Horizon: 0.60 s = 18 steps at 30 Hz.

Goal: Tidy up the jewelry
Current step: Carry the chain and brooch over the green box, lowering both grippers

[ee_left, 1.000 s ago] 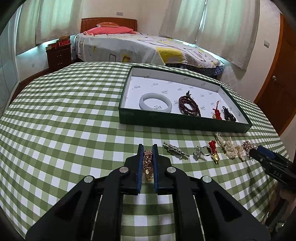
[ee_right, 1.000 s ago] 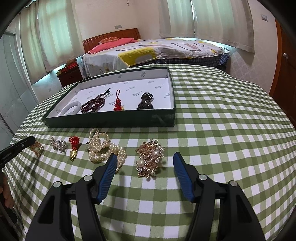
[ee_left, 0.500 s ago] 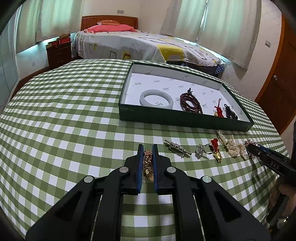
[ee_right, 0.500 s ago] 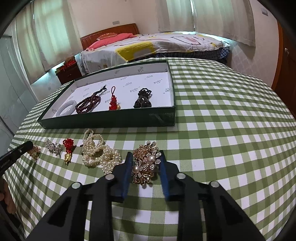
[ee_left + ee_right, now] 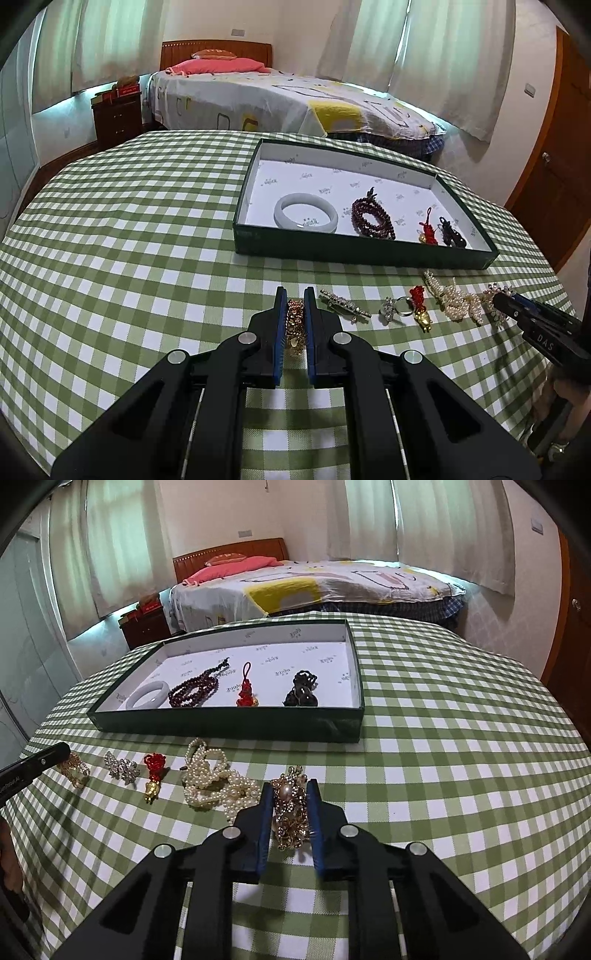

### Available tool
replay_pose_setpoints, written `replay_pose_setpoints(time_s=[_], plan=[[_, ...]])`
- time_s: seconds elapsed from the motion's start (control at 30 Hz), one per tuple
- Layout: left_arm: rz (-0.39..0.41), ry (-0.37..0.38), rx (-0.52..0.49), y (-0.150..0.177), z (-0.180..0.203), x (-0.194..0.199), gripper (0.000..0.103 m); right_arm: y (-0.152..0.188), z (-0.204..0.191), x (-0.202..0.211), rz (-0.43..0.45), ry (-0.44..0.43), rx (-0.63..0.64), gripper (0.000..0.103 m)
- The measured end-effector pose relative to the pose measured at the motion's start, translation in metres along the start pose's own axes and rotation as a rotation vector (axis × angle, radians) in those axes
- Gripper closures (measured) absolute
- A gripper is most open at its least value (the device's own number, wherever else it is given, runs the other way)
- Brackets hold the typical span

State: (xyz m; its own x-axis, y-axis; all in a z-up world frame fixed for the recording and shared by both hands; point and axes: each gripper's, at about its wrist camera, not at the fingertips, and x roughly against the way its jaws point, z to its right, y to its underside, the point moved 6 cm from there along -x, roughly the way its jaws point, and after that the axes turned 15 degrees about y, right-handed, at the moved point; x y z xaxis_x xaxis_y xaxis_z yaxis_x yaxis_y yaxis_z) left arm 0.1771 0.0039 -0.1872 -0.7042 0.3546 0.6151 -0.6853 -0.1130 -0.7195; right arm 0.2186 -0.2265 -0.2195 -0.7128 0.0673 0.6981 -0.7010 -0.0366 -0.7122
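Presently on the counter [image 5: 129, 240], under a green checked cloth, with the green tray [image 5: 369, 254] as landmark:

Inside the tray: a pale bangle [image 5: 306, 218] at its left end; dark red beads [image 5: 372, 219] just right of the bangle; a red knot charm [image 5: 427, 230]; a black bead piece [image 5: 451, 236] nearest the tray's right end.

In front of the tray's near wall, in a row on the cloth: a gold chain bracelet [image 5: 295, 326] at the left end; a long silver clip [image 5: 343, 304]; a silver ring [image 5: 393, 312]; a red and gold charm [image 5: 420, 308]; a heap of pearls [image 5: 456, 302]; a gold brooch with pearls [image 5: 291, 812] at the right end, touching the pearls' edge.

Left claw [image 5: 295, 295]: blue pads fully closed on the gold chain bracelet, which rests on the cloth before the tray's left half.

Right claw [image 5: 290, 788]: pads closing in on the gold brooch, pressing both its sides; the brooch sits on the cloth before the tray's right corner.

Beyond the tray: a bed [image 5: 266, 99] with a pink pillow.
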Motion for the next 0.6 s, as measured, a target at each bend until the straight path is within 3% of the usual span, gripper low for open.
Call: replay_pose_setpoints(time_s=[0.37, 0.6], plan=[[0.051, 0.028, -0.016, -0.023, 0.016, 0.018, 0.094, -0.022, -0.003, 0.027, 0.072, -0.029, -0.022, 0.084], [0.102, 0.051, -0.040, -0.056, 0.029, 0.022, 0.094, -0.054, -0.008, 0.035, 0.129, -0.052, -0.024, 0.084]])
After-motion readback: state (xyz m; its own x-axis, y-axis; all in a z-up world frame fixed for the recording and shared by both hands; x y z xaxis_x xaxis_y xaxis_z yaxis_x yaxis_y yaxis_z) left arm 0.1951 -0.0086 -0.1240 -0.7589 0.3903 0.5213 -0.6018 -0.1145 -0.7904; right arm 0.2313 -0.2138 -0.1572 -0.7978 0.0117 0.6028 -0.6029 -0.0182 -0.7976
